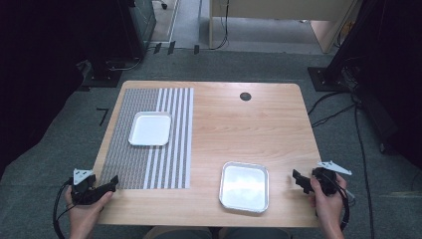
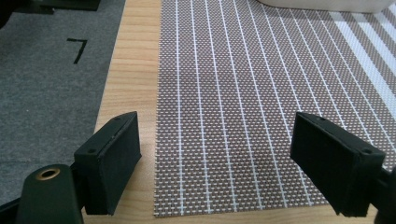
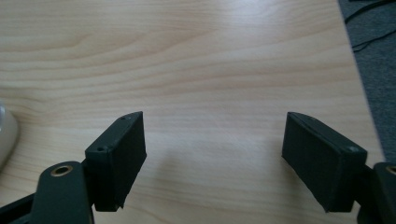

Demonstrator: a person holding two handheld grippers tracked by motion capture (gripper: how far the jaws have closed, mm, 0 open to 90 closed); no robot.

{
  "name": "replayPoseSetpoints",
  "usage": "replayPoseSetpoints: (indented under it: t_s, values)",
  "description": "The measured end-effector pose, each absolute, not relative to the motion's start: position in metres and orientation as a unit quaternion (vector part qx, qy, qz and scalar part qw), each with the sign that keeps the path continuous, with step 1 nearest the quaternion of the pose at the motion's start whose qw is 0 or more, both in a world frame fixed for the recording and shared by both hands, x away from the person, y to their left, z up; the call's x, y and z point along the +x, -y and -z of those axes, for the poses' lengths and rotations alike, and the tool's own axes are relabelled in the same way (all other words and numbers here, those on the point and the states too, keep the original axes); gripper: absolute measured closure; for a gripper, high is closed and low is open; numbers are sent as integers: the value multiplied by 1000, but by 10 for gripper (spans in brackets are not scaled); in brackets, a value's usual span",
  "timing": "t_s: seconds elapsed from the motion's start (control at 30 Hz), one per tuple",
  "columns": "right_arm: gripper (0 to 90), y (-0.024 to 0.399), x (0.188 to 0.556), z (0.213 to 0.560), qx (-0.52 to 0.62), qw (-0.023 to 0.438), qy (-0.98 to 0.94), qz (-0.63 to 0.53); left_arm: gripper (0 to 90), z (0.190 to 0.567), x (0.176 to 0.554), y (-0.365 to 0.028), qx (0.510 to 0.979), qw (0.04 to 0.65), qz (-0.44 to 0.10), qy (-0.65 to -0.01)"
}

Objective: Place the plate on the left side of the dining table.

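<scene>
At the near edge of the wooden surface point(image 1: 239, 124) I hold my left gripper point(image 1: 107, 186) and my right gripper point(image 1: 300, 180), each with its jaws spread wide and nothing between them. Ahead of the left gripper lies a striped placemat point(image 2: 233, 107), its near edge just under the jaws, and farther along it sits a white tray point(image 1: 150, 128), well apart from the gripper. Just to the inside of my right gripper, toward the other hand, rests a silver tray point(image 1: 244, 186) on the bare wood, near but not touching. I judge the work to be at its start: neither tray is gripped or lifted, both lie flat, and everything about moving or placing them is left to do; which tray goes where I cannot say. In the left gripper view the white tray is cut off at the top edge, showing a sliver of rim, and in the right gripper view the silver tray is a pale curve at the left border. Both trays look empty from above, though glare on the silver one makes its floor hard to read. A small dark round fitting point(image 1: 245, 96) sits at the far side of the surface.
</scene>
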State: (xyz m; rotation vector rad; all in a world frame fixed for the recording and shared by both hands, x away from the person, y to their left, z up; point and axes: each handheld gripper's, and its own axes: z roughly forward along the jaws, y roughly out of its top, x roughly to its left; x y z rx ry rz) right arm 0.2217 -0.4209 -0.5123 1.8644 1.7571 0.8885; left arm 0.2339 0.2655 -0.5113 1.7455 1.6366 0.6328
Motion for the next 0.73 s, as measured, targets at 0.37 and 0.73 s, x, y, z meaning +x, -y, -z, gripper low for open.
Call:
replayPoseSetpoints:
  t_s: [0.37, 0.73]
  values:
    - [140, 426, 202, 525, 648, 271, -649, -293, 161, 515, 236, -259, 679, 306, -251, -618]
    - [126, 426, 203, 525, 649, 271, -648, -292, 160, 514, 234, -260, 681, 318, -248, -611]
